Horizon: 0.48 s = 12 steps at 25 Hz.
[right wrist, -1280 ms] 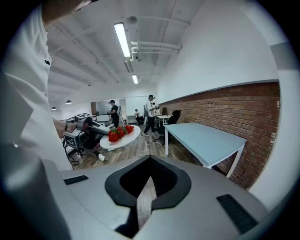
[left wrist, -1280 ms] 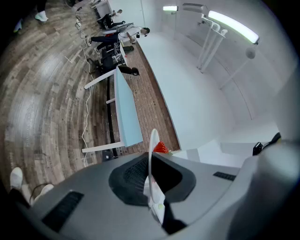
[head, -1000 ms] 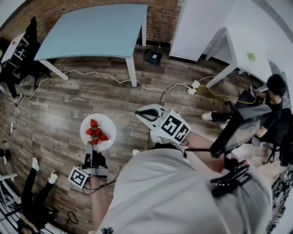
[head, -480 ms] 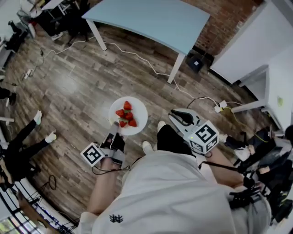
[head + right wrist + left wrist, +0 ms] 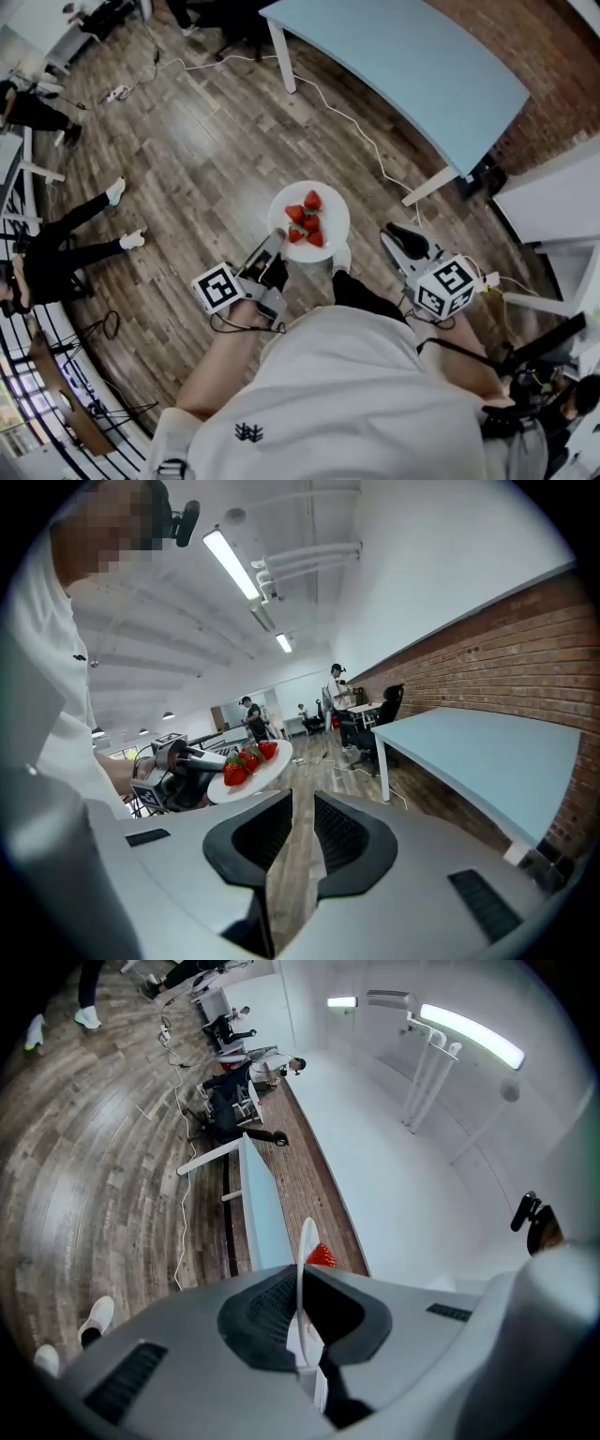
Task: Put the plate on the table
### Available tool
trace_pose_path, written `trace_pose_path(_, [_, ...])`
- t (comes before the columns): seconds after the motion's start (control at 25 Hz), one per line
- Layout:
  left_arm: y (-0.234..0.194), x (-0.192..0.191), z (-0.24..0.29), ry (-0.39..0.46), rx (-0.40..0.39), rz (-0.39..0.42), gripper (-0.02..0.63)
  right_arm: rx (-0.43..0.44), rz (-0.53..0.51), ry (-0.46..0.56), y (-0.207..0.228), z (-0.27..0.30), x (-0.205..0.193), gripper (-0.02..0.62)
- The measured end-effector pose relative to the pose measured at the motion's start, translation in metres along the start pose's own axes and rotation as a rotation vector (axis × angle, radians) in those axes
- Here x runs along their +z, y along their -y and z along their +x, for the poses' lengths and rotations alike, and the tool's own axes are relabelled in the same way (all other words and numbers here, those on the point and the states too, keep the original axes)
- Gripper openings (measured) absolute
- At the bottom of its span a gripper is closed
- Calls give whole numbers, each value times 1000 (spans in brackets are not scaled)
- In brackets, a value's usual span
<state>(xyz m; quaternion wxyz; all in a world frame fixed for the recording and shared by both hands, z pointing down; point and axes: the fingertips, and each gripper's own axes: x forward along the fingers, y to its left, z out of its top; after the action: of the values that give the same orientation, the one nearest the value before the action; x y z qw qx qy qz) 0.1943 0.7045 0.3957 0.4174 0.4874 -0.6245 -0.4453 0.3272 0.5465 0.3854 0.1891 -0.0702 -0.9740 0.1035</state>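
Two hand-held grippers in view. L hand-held gripper (image 5: 275, 242) is clenched on the near rim of the white plate (image 5: 330, 208); its own view shows the rim edge-on, pinched btwn both jaws. Plate sits roughly level in the air over the wood floor (image 5: 187, 159), w/ a small heap of strawberries (image 5: 306, 221) near its middle. R hand-held gripper (image 5: 405, 238) is just to the plate's right, not touching it; its jaws stand a narrow gap apart w/ nothing btwn them, only floor showing through. Light blue table (image 5: 412, 56) stands further ahead, apart from the plate, top bare where visible. A white cable (image 5: 356, 122) runs across the floor near the table's legs.
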Motion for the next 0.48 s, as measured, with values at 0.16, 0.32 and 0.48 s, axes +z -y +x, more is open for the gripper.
trace_pose_path(0.16, [16, 38, 60, 19, 7, 6, 11, 59, -25, 3, 47, 36, 42, 63])
trace_pose_path(0.32, [17, 71, 131, 43, -13, -6, 11, 73, -53, -4, 114, 67, 64, 63])
trace_pose_path(0.48, [16, 98, 188, 29, -15, -20, 11, 35, -37, -7, 166, 91, 77, 63])
